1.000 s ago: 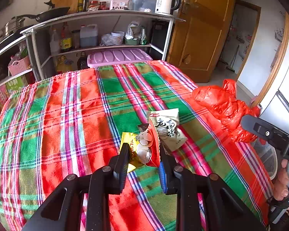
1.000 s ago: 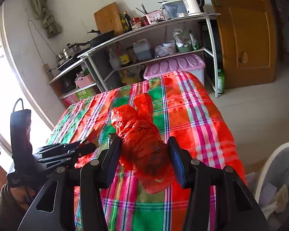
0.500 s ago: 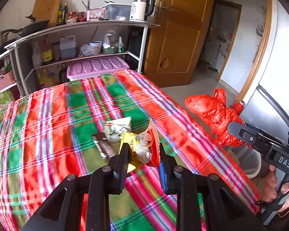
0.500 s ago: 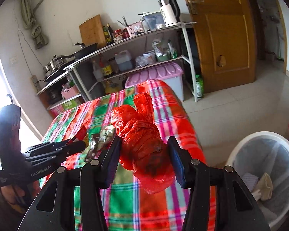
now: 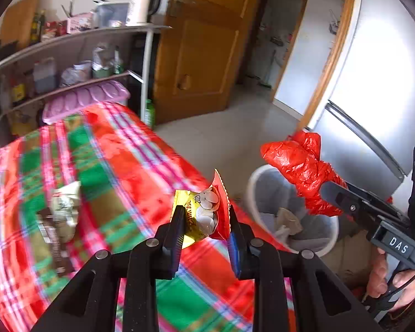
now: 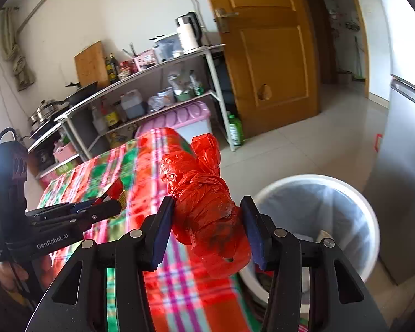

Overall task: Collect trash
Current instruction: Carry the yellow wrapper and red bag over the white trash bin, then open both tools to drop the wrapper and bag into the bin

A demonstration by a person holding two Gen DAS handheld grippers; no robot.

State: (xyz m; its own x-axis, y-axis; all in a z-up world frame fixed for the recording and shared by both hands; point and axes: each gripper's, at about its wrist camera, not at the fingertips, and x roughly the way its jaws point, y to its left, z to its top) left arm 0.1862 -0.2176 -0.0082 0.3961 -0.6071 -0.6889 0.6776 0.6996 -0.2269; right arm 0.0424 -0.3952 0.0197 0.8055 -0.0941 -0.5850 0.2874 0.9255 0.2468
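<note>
My left gripper [image 5: 205, 222] is shut on a red and yellow snack wrapper [image 5: 206, 215], held above the right edge of the plaid table [image 5: 102, 166]. My right gripper [image 6: 207, 224] is shut on a crumpled red plastic bag [image 6: 204, 202]; the same red plastic bag [image 5: 298, 171] shows in the left wrist view, hanging over the bin. A white waste bin [image 6: 370, 221] with a grey liner stands on the floor just beyond the table edge, with some paper trash inside; the waste bin [image 5: 251, 182] lies right of the wrapper. Two more wrappers [image 5: 61, 213] lie on the tablecloth.
A metal shelf [image 5: 69, 38] with a kettle, bottles and a pink box stands behind the table. A wooden door [image 5: 199, 47] is at the back, a silver fridge [image 5: 373, 105] at the right. A person's hand [image 5: 395, 279] holds the right gripper's handle.
Both grippers have swung right, off the table's middle toward the bin, each still holding its trash. The bin has come into full view below the red bag.
</note>
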